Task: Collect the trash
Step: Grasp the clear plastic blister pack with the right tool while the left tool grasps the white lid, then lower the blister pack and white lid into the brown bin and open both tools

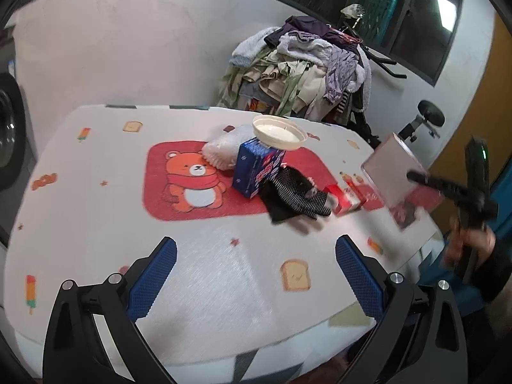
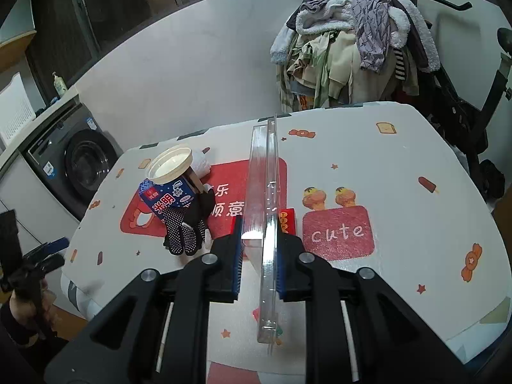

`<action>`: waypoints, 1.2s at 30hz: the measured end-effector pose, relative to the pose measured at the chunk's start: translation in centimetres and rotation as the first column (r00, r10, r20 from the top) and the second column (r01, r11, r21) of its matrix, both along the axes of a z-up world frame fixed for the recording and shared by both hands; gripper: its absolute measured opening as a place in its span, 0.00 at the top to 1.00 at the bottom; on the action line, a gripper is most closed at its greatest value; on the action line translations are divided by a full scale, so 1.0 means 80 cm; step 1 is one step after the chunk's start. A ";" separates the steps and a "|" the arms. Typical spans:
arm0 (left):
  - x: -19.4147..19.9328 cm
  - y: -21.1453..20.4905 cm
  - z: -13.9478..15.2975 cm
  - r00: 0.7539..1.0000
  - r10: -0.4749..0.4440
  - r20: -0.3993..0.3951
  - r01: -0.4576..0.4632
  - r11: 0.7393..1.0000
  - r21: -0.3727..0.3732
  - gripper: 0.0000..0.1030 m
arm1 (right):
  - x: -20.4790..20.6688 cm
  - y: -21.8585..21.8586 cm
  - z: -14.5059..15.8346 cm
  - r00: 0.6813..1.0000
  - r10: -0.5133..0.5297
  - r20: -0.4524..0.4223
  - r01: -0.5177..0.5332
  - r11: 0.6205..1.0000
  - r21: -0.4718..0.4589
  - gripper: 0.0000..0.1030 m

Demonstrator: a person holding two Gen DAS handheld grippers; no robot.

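Note:
My right gripper (image 2: 260, 228) is shut on a clear flat plastic case (image 2: 267, 211), held edge-on above the table; in the left wrist view the case (image 1: 392, 172) hangs tilted at the right edge. My left gripper (image 1: 256, 249) stands open over bare tablecloth, nothing between its blue pads. On the red bear mat stands a blue carton (image 1: 256, 169) with a white round lid (image 1: 280, 132) resting on top. A black dotted glove (image 1: 294, 198) lies against the carton, a small red box (image 1: 344, 200) just right of it. Crumpled white plastic (image 1: 224, 150) sits behind the carton.
The table (image 1: 96, 160) has a white printed cloth. A heap of clothes (image 1: 304, 73) on a rack stands behind it, with an exercise bike (image 2: 464, 112) alongside. A washing machine (image 2: 80, 163) is along the wall. A person's hand (image 1: 473, 243) holds the right gripper's handle.

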State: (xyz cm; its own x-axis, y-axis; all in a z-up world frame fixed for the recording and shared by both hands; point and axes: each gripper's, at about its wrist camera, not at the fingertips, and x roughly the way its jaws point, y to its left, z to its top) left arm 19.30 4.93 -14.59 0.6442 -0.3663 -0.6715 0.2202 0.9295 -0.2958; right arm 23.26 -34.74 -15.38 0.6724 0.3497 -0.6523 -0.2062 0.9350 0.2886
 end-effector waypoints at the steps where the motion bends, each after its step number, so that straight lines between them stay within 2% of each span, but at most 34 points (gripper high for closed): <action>1: 0.014 -0.001 0.002 1.000 0.001 -0.015 -0.001 1.000 -0.026 0.12 | -0.001 -0.001 0.000 1.000 -0.002 0.004 0.002 1.000 -0.003 0.81; 4: 0.063 -0.005 0.007 0.998 0.003 -0.060 -0.009 0.995 -0.095 0.23 | -0.003 -0.004 -0.002 1.000 -0.003 0.016 0.004 1.000 -0.011 0.81; 11: 0.188 -0.021 0.010 0.988 0.042 -0.146 -0.070 0.978 -0.195 0.47 | -0.010 -0.013 -0.005 0.999 -0.017 0.041 0.018 1.000 -0.006 0.81; 18: 0.269 -0.051 -0.021 0.968 0.068 -0.241 -0.106 0.983 -0.150 0.57 | -0.018 -0.029 -0.015 0.998 -0.040 0.039 0.039 0.999 0.030 0.81; 20: 0.279 -0.054 -0.031 0.963 0.077 -0.259 -0.115 0.984 -0.136 0.73 | -0.018 -0.033 -0.020 0.998 -0.045 0.032 0.044 0.998 0.038 0.81; 21: 0.281 -0.057 -0.036 0.960 0.083 -0.267 -0.118 0.986 -0.118 0.85 | -0.018 -0.034 -0.022 0.998 -0.048 0.030 0.047 0.998 0.038 0.81; 22: 0.282 -0.059 -0.038 0.959 0.083 -0.270 -0.116 0.987 -0.108 0.90 | -0.018 -0.035 -0.024 0.998 -0.051 0.025 0.050 0.998 0.039 0.81; 24: 0.278 -0.064 -0.038 0.965 0.077 -0.250 -0.097 0.993 -0.070 0.94 | -0.019 -0.035 -0.027 0.998 -0.055 0.020 0.054 0.997 0.047 0.81; 29: 0.256 -0.062 -0.015 0.985 0.053 -0.161 -0.056 0.998 -0.011 0.95 | -0.021 -0.027 -0.022 0.999 -0.048 0.026 0.047 0.998 0.049 0.81; 36: 0.211 -0.047 0.032 0.997 0.020 -0.078 -0.021 1.000 -0.002 0.95 | -0.033 -0.004 -0.004 0.999 -0.021 0.046 0.018 0.998 0.056 0.81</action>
State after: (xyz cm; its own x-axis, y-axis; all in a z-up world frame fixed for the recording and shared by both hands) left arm 36.16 1.17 -12.00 0.5970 -0.3555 -0.7192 0.1770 0.9327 -0.3141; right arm 20.59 -35.03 -15.68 0.7086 0.3712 -0.6001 -0.2024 0.9217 0.3310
